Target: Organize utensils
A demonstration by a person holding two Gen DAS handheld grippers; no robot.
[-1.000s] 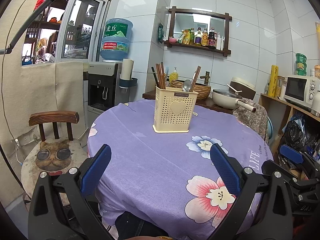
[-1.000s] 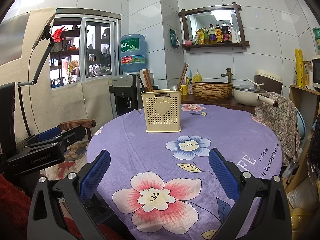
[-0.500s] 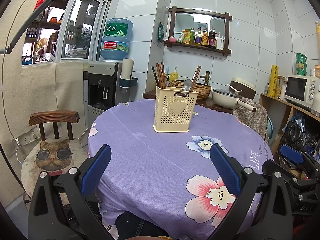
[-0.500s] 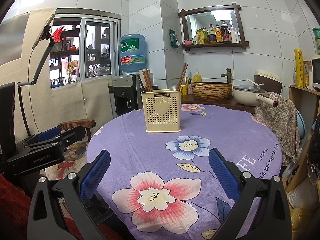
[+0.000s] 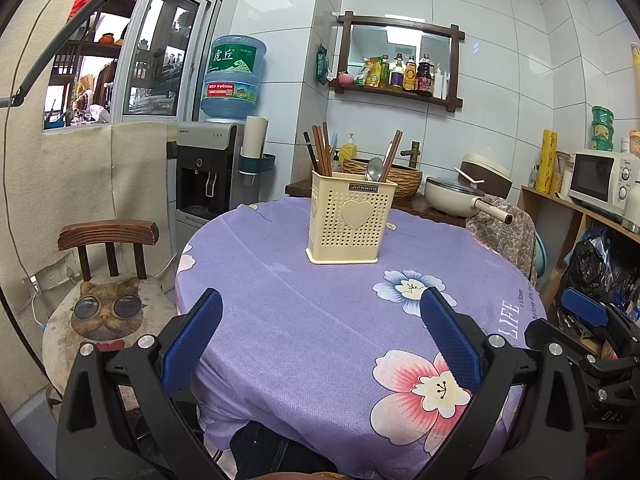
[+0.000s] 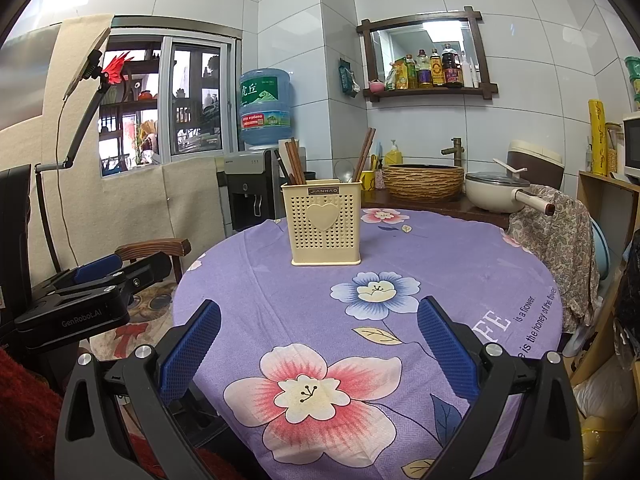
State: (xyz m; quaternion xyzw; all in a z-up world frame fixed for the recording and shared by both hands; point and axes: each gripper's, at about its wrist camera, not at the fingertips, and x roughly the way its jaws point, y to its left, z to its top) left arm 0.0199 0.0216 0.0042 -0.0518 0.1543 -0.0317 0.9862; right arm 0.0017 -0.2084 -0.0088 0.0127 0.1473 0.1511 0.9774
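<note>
**Both grippers empty, holder mid-table**

The left gripper [image 5: 320,336] and right gripper [image 6: 318,336] sit low in their frames, jaws spread wide — nothing between them. The cream holder [image 5: 349,218] stands upright at centre frame on the purple floral table [image 5: 304,320], well apart from both. Chopsticks [image 5: 320,150] and a spoon [image 5: 375,169] stand in it — handles up.

Home kitchen — microwave [image 5: 599,179], condiment shelf [image 6: 430,90]

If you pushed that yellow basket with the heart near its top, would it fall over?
Probably it could tip: the utensil holder stands tall on a small base, with chopsticks sticking out above. Its holey plastic looks light, so it might slide on the tablecloth instead.
</note>
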